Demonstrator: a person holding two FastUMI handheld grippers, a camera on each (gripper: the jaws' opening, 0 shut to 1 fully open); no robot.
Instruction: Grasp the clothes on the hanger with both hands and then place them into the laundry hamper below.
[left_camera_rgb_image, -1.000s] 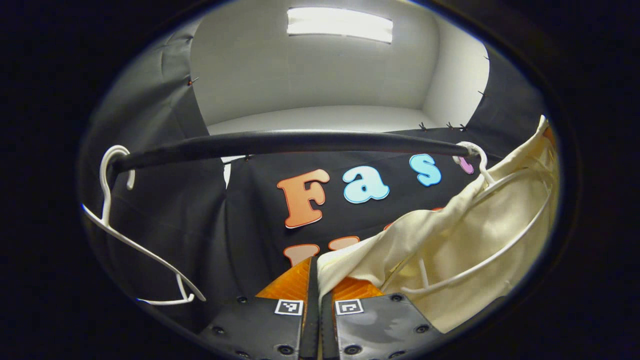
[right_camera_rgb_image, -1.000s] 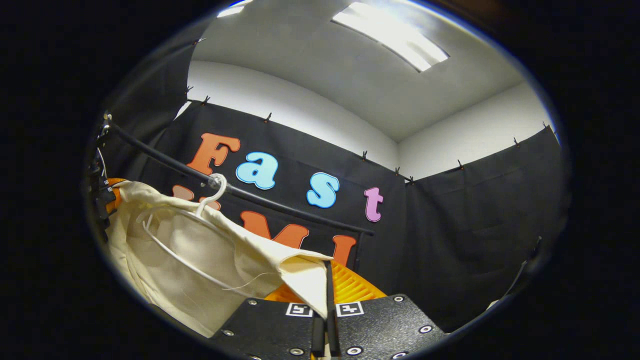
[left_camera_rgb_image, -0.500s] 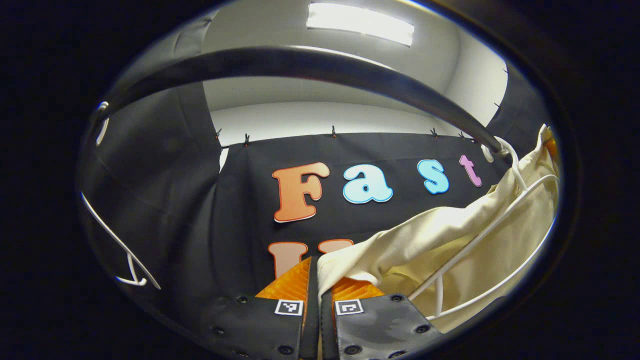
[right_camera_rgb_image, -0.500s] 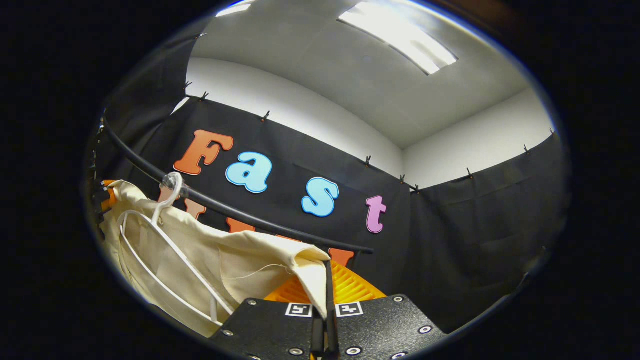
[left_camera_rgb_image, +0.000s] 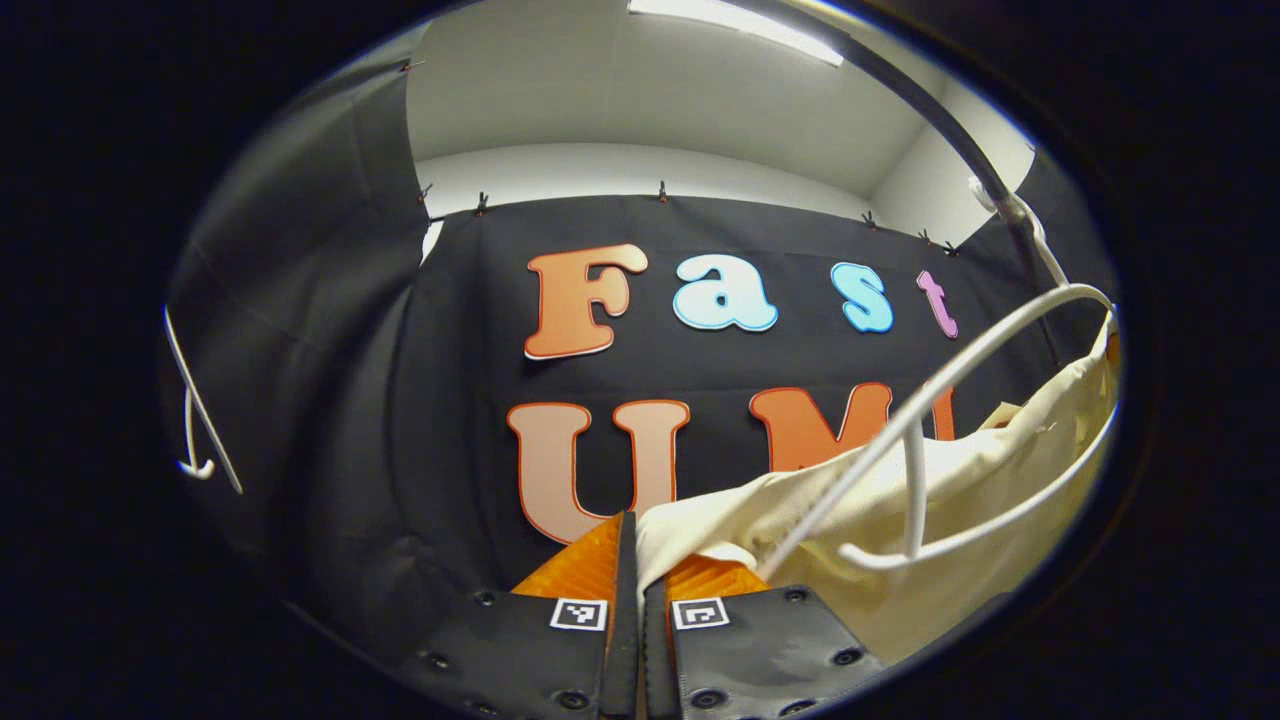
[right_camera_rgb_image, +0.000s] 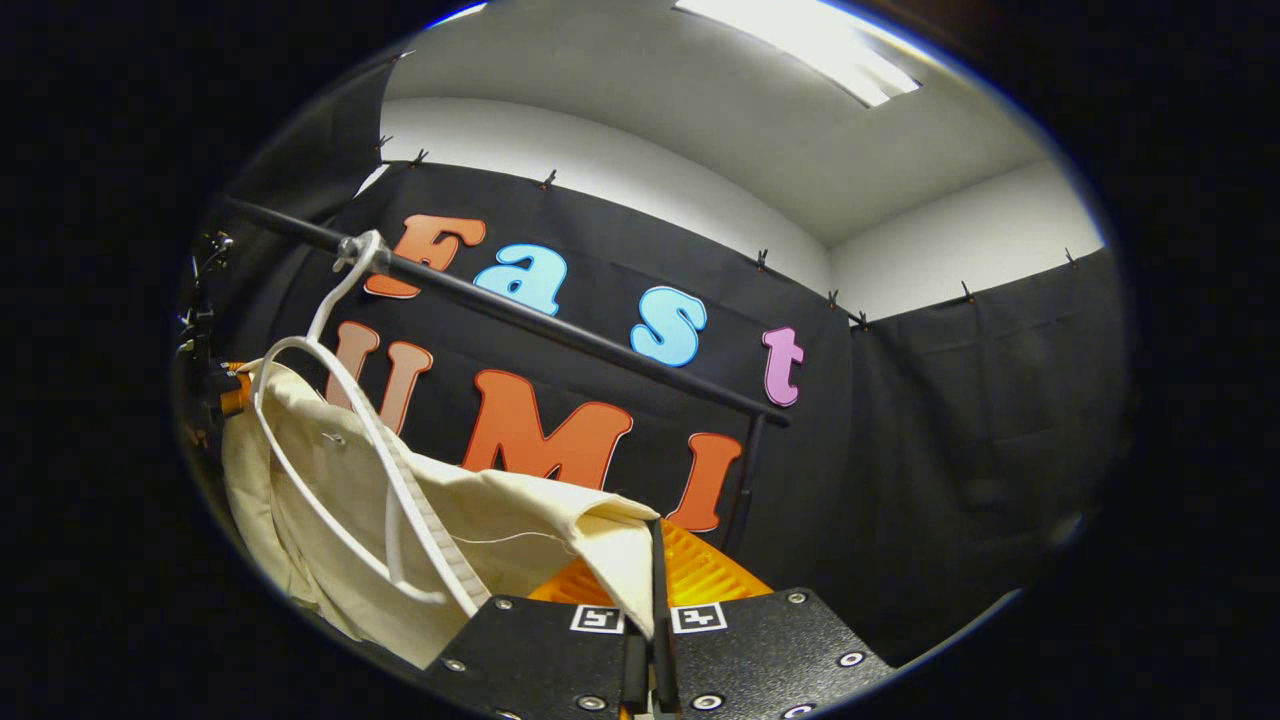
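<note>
A cream garment (left_camera_rgb_image: 900, 500) stretches between my two grippers, one edge of it in each. My left gripper (left_camera_rgb_image: 632, 560) is shut on its left edge at the bottom of the left gripper view. My right gripper (right_camera_rgb_image: 655, 570) is shut on the garment's (right_camera_rgb_image: 480, 510) other edge. The white plastic hanger (left_camera_rgb_image: 940, 400) stays hooked on the black rail (left_camera_rgb_image: 960, 140). In the right gripper view the hanger (right_camera_rgb_image: 340, 390) stands bare above the cloth, still hooked on the rail (right_camera_rgb_image: 560, 335). The hamper is out of sight.
A second, bare white hanger (left_camera_rgb_image: 195, 410) hangs at the far left of the left gripper view. The rail's upright post (right_camera_rgb_image: 742, 490) stands behind my right gripper. Part of the other gripper (right_camera_rgb_image: 215, 385) shows at the left edge of the right gripper view.
Both grippers have dropped with the garment. The rail has risen in both views, and the cloth has slid down off the hanger, leaving its arms bare above it.
</note>
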